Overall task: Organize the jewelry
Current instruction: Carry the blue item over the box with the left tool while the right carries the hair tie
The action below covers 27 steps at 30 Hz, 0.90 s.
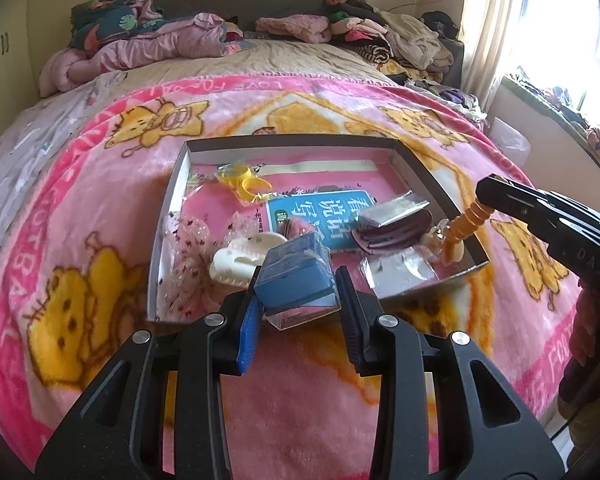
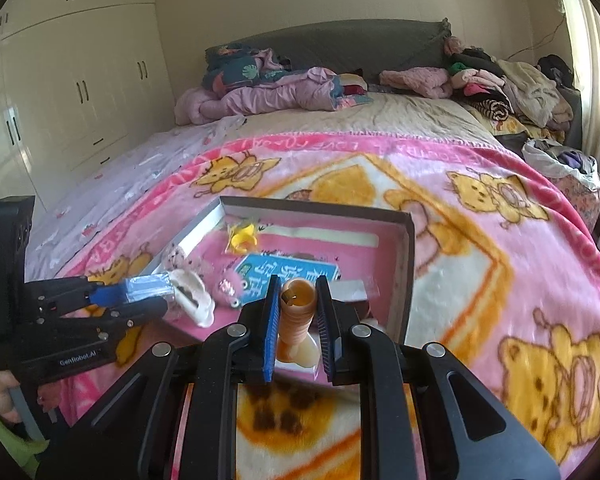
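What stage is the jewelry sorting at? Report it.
Nothing looks sorted yet. In hand: left tool grips a clear plastic case with blue insert; right tool grips an orange beaded bracelet. Left in the shallow grey cardboard box: yellow rings, white claw clip.

The blanket (image 1: pixel 100 208) is fluffy fleece. On it, the tray (image 1: pixel 168 216) looks like matt cardboard; in the tray, glossy clear plastic box (image 1: pixel 296 280), smooth orange beads (image 1: pixel 466 224).

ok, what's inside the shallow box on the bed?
In the box: yellow ring toy, blue booklet, white hair clip, dark pads, clear packets. The pink liner is mostly covered; what is under the booklet can't be seen.
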Available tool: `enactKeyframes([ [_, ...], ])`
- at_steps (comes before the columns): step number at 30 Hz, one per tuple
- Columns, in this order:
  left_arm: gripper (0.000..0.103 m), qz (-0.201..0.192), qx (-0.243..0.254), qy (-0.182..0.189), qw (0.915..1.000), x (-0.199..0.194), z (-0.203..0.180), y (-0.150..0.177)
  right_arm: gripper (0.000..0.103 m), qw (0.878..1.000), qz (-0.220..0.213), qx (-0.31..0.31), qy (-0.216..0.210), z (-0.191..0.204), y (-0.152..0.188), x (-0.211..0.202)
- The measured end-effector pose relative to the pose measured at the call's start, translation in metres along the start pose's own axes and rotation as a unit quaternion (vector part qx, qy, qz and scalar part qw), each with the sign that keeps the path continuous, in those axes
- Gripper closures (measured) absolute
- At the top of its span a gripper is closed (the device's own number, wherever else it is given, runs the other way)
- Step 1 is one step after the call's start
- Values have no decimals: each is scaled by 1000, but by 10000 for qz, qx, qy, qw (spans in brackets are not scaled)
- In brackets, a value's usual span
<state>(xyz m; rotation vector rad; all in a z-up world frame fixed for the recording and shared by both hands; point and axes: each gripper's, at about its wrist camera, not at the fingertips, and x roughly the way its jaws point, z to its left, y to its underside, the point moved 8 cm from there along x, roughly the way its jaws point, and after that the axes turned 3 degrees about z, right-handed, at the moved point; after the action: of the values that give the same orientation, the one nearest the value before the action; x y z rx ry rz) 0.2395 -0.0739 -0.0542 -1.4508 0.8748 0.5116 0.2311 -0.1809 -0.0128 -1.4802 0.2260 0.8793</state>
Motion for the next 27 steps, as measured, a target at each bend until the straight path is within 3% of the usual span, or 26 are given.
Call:
enactKeyframes([
  [27, 76, 301, 151, 104, 9994, 52, -15, -16, 86, 9986, 493, 190, 18, -39, 2, 67],
])
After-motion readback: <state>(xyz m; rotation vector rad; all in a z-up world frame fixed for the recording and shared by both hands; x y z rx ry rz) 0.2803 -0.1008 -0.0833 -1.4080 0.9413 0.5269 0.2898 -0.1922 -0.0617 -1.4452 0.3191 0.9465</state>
